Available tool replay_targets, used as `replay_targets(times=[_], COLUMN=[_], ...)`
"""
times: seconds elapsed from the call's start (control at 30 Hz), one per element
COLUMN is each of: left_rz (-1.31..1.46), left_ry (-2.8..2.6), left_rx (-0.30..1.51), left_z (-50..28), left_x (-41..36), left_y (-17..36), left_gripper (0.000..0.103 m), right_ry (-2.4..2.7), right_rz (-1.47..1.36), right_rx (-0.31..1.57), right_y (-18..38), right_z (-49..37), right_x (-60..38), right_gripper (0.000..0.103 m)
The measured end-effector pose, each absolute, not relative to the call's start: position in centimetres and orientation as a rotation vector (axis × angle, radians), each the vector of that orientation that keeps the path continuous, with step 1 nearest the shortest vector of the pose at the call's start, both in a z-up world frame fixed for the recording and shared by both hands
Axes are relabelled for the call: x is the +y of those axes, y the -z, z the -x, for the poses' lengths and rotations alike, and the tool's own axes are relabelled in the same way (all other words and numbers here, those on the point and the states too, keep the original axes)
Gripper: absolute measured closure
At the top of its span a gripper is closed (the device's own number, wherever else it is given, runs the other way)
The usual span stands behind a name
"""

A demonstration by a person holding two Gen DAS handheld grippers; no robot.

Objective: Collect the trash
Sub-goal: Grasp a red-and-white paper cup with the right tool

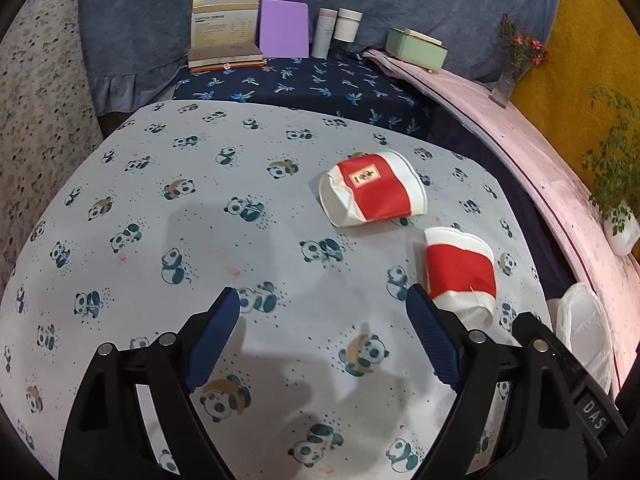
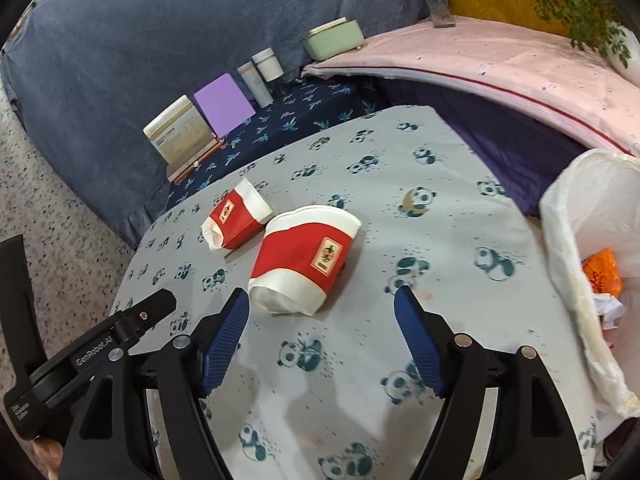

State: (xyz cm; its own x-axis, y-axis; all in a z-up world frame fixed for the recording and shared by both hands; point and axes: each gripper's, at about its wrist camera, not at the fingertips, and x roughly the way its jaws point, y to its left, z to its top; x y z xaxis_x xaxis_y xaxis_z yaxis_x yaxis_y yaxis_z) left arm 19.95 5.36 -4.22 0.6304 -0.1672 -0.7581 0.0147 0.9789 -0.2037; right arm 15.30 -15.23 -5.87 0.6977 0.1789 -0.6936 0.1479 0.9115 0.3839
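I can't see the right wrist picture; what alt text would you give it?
An open right gripper hovers over a panda-print tablecloth, with a crushed red-and-white paper cup lying just beyond its fingertips. A second crushed cup lies behind it, and a white trash bag holding some litter stands at the right edge.

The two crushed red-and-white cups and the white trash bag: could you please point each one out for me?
Nearer cup (image 2: 306, 262): right wrist view, on its red band.
Farther cup (image 2: 236, 222): right wrist view, on its red band.
White trash bag (image 2: 576, 216): right wrist view, on its outer plastic wall.
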Motion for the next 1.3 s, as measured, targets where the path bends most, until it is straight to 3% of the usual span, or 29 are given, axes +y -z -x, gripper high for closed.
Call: replay_targets(times=[0.53, 0.6, 0.63, 0.67, 0.77, 1.03, 1.2, 1.3], left_rz=[0.205, 0.202, 0.203, 0.205, 0.202, 0.212, 0.202, 0.184], left_ry=[0.094, 0.09, 0.088, 0.089, 0.09, 0.109, 0.138, 0.146], left_rx=[0.884, 0.887, 0.891, 0.894, 0.91, 0.963, 0.993, 0.982], left_z=[-25.4, -26.4, -27.0, -27.4, -28.8, -30.4, -30.4, -29.7], left_x=[5.3, 4.9, 4.7, 4.6, 4.2, 3.5, 3.0, 2.7], left_y=[4.8, 5.1, 5.4, 5.7, 6.5, 8.4, 9.1, 8.9], left_gripper=[0.015, 0.015, 0.015, 0.015, 0.018, 0.05, 0.099, 0.103], right_ry=[-0.018, -0.021, -0.021, -0.028, -0.015, 0.002, 0.004, 0.005], right_rz=[-0.45, -0.429, -0.429, -0.418, -0.39, -0.397, -0.409, -0.413], right_rx=[0.874, 0.867, 0.867, 0.865, 0.837, 0.799, 0.793, 0.789], right_y=[9.3, 9.4, 9.4, 9.3, 8.9, 8.1, 7.9, 7.7], right_z=[-20.1, -19.9, -19.9, -19.9, -19.5, -18.9, -18.6, -18.4], right_x=[-13.8, -13.6, -13.6, -13.5, -13.5, -14.9, -15.4, -15.5], right_gripper=[0.03, 0.036, 0.049, 0.054, 0.054, 0.054, 0.054, 0.054])
